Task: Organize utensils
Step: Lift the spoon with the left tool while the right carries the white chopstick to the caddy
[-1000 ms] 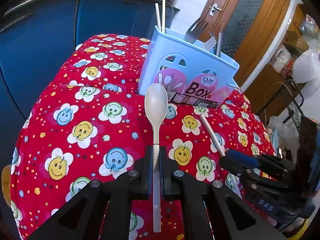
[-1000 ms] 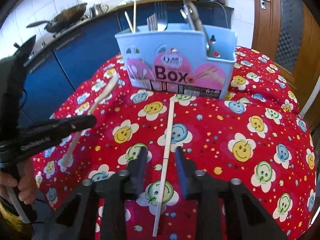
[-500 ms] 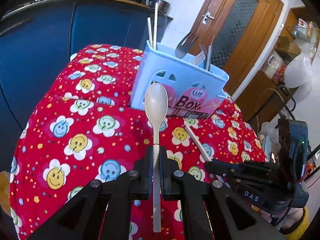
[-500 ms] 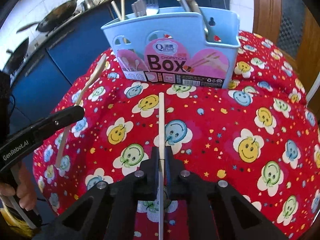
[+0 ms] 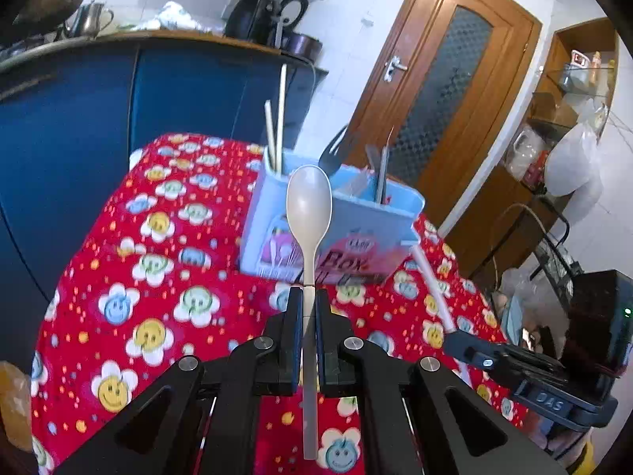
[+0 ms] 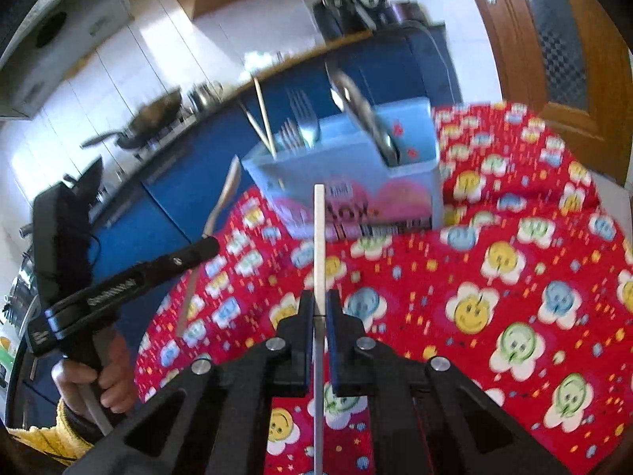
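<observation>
My left gripper [image 5: 309, 297] is shut on the handle of a beige plastic spoon [image 5: 308, 206], bowl pointing up in front of the light blue utensil box [image 5: 368, 233]. My right gripper [image 6: 319, 301] is shut on a white chopstick [image 6: 319, 237], lifted off the cloth and pointing at the box [image 6: 356, 170]. The box holds chopsticks [image 5: 275, 126], forks [image 6: 302, 122] and other metal utensils. The right gripper with its chopstick [image 5: 431, 281] shows at the right of the left wrist view. The left gripper with the spoon [image 6: 223, 202] shows at the left of the right wrist view.
The box stands on a table under a red cloth with smiley flowers [image 5: 158, 297]. Blue kitchen cabinets [image 5: 79, 118] run behind the table, with a wok [image 6: 150, 122] and kettles on the counter. A wooden door [image 5: 443, 91] is at the back right.
My right gripper closed on the chopstick that lay on the cloth and lifted it. Both grippers rose and tilted up; the left one kept hold of the spoon.
</observation>
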### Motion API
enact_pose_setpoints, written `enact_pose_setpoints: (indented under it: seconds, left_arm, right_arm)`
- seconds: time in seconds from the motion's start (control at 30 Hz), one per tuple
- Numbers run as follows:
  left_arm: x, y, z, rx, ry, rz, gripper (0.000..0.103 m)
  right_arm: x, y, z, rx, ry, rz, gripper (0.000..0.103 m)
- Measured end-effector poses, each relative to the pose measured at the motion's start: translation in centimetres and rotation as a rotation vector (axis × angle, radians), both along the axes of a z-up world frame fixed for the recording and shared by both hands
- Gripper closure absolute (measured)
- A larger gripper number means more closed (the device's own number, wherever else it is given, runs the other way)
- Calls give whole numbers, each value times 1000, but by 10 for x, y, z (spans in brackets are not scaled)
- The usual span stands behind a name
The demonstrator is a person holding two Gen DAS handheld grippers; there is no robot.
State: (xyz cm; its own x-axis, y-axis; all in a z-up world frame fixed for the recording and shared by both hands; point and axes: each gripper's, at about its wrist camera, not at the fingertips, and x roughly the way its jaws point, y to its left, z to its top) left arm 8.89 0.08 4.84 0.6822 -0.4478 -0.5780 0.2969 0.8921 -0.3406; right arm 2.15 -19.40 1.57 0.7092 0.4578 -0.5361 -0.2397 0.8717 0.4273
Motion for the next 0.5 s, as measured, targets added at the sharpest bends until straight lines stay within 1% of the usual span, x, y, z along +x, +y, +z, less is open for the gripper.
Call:
enact_pose_setpoints:
  seconds: [0.1,0.2,0.33,0.5]
  left_arm:
    - [4,-1,10,-11,-36,5,97]
    - [10,-3,18,-23,-68,12,97]
    - [20,-5,28,-46,-101,26,97]
    - [35,-10,42,-63,-172,51,97]
  right_arm:
    - [-6,-6,14,6,-88,-19,96]
    - [-6,-11,24,11,-141,-33,96]
    - [2,-18,32,14,-179,-57,95]
    - [13,-30,41,29,-222,-80,95]
